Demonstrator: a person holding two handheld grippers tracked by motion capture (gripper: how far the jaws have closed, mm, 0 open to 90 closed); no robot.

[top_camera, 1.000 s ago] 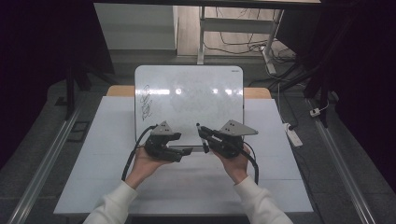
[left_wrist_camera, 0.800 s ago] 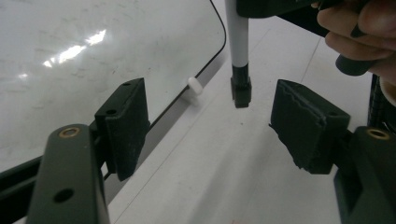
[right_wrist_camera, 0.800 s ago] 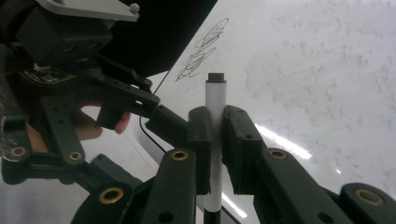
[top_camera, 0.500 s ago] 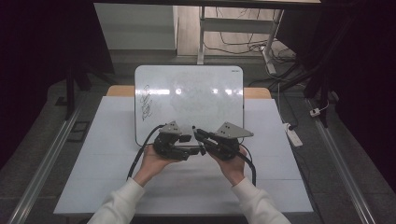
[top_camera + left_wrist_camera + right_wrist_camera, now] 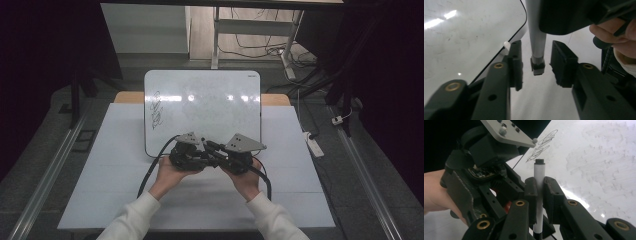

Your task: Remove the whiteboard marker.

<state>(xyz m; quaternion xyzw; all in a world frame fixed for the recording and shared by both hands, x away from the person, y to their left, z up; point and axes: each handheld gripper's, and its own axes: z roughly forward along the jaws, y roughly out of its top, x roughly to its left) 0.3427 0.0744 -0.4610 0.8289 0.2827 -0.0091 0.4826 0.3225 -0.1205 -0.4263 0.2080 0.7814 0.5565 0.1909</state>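
A white marker (image 5: 539, 170) with a black end (image 5: 537, 66) is clamped upright in my right gripper (image 5: 539, 182), whose jaws are shut on its barrel. My left gripper (image 5: 536, 47) faces it tip to tip; its jaws have just been closing and the marker's black end stands between the pads (image 5: 516, 62), with a gap on each side. Both grippers (image 5: 209, 150) meet just in front of the whiteboard (image 5: 200, 105), which carries a black scribble (image 5: 157, 111) at its left.
The whiteboard lies at the back of a white table (image 5: 100, 190). A white power strip (image 5: 314, 145) sits on the floor at the right. Cables trail from both grippers toward the person's sleeves.
The left gripper has moved right toward the right one until the tips meet. Its jaws have narrowed around the marker's end. The right gripper has stayed put.
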